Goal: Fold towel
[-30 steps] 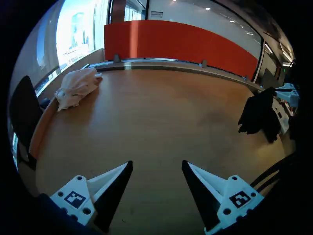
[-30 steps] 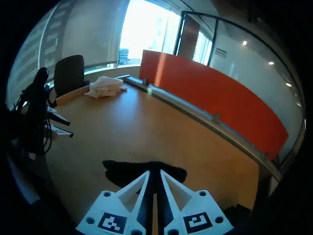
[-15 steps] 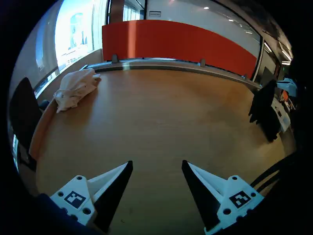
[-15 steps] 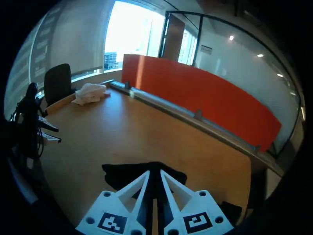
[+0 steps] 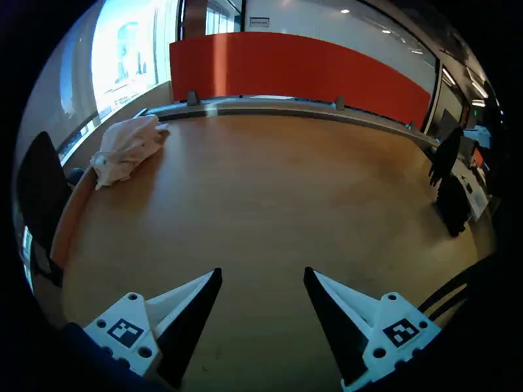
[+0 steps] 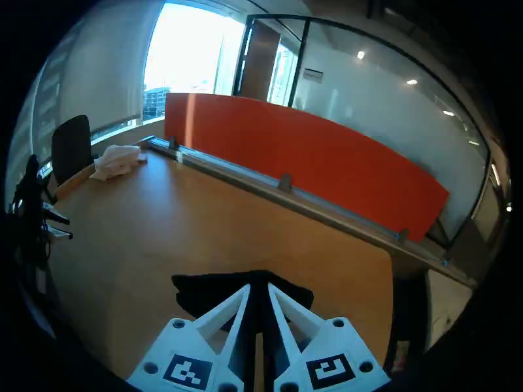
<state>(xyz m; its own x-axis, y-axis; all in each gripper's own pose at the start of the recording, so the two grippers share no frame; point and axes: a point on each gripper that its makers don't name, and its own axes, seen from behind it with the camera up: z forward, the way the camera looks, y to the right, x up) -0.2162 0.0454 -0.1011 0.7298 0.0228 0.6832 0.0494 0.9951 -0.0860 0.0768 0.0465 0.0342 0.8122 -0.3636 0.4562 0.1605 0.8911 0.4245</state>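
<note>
The dark towel [image 6: 216, 295] is pinched in the right claw [image 6: 259, 287], whose two fingers stand nearly together with the cloth spreading out on either side of the tips, above the worktop's [image 6: 196, 228] near right end. In the left gripper view a dark drooping shape [image 5: 450, 176] hangs past the worktop's right edge; it looks like the same towel, though it is too dim there to be sure. The left claw [image 5: 261, 270] is spread wide with nothing between its fingers, low over the bare wood. A pale crumpled cloth [image 5: 127, 147] lies in a heap at the far left corner of the worktop, well apart from both claws. The worktop is smooth brown wood with a rounded left end, lit warm from that side. A metal rail runs along its far edge, and an orange partition [image 5: 294, 65] stands upright on it. A dark office chair [image 5: 39, 189] sits beside the left end. Behind it a bright window [image 5: 124, 59] shows buildings outside, and glass walls [image 6: 366, 91] with ceiling lights close the room beyond the partition
</note>
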